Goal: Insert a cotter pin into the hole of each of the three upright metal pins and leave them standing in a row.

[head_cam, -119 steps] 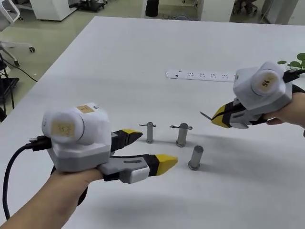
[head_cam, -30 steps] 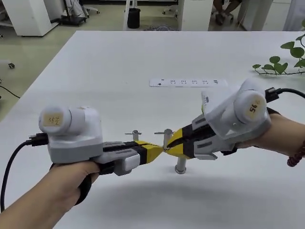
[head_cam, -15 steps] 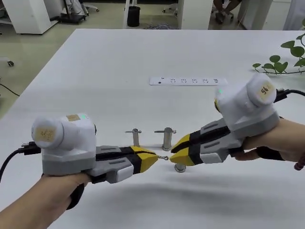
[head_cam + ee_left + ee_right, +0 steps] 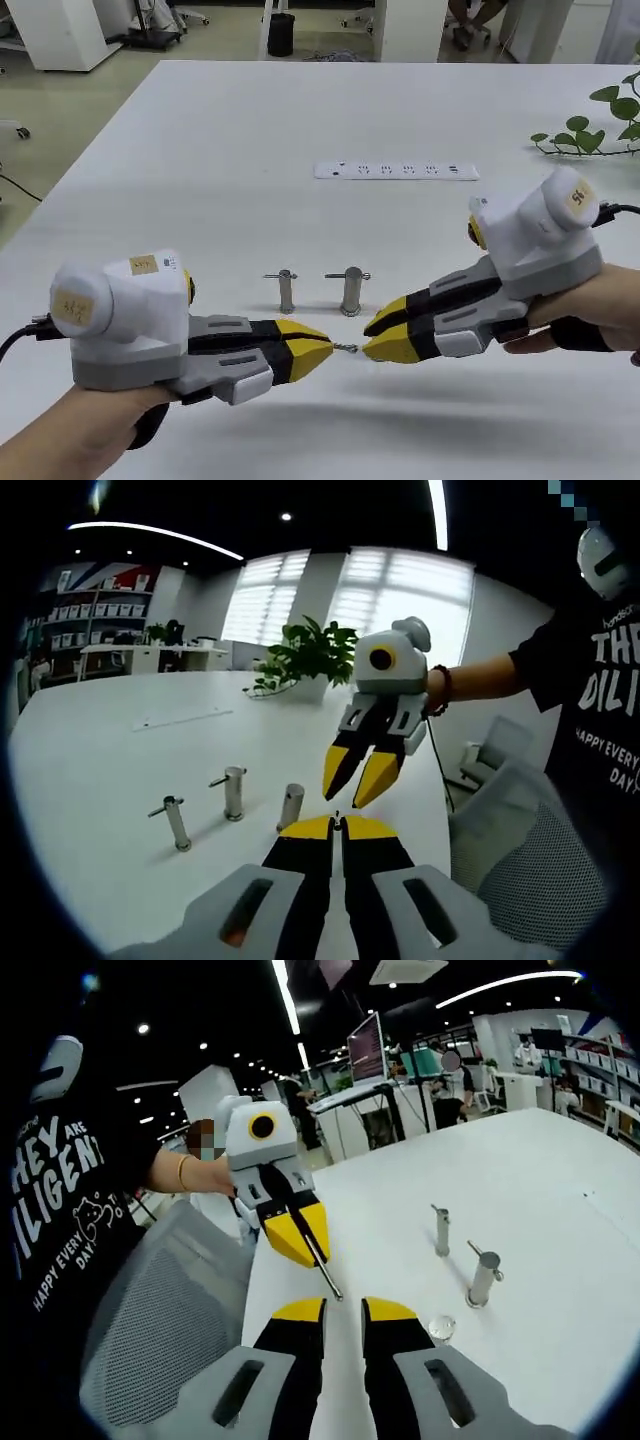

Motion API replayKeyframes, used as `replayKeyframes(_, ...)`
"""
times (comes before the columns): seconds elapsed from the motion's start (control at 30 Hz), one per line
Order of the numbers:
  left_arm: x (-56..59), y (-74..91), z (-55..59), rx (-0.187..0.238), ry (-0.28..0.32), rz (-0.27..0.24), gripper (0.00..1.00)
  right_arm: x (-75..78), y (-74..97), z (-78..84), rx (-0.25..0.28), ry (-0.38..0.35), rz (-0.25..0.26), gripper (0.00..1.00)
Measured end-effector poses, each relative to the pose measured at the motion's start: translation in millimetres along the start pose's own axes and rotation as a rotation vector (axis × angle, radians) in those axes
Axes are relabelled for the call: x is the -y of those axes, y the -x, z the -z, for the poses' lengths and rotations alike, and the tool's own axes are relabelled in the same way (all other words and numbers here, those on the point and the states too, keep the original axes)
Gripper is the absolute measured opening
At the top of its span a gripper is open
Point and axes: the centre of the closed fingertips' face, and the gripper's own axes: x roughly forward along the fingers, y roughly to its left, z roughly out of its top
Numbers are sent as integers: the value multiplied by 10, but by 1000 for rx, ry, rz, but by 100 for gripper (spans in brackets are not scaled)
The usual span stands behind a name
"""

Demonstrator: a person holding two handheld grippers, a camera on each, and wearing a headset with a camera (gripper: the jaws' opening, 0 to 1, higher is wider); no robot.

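Cotter pin (image 4: 322, 1266) pinched in left tool (image 4: 328, 346); right tool (image 4: 369, 338) facing it, seemingly slightly parted.

Count: 3 upright silver cylindrical metal pins (image 4: 233, 792). 3 thin wire cotter pins (image 4: 331, 275): 2 seated crosswise in pins, 1 pinched in jaw tips. 2 white-and-yellow two-jaw grippers: left gripper (image 4: 329, 346) pinching it, right gripper (image 4: 368, 338). 1 white power strip (image 4: 398, 171) at 12 o'clock. 1 green leafy plant (image 4: 576, 127) at 2 o'clock.

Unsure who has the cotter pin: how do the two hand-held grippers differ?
The left hand-held gripper is shut; the right hand-held gripper is open. The left pinches the cotter pin at its tips; the right holds nothing. Both are yellow-tipped, facing tip to tip over the table.
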Motion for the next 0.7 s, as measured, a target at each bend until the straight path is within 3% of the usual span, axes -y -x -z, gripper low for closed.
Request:
replayKeyframes(0.13, 50, -8, -14, 9, -2, 27, 0, -83, -12, 28, 7, -11, -47, 9)
replayKeyframes(0.5, 192, -25, -53, 30, 4, 100, 0, -181, -49, 18, 21, -4, -93, 7)
replayKeyframes(0.7, 224, -16, -89, 49, 25, 115, 0, -265, -65, 6, 14, 20, -123, 0)
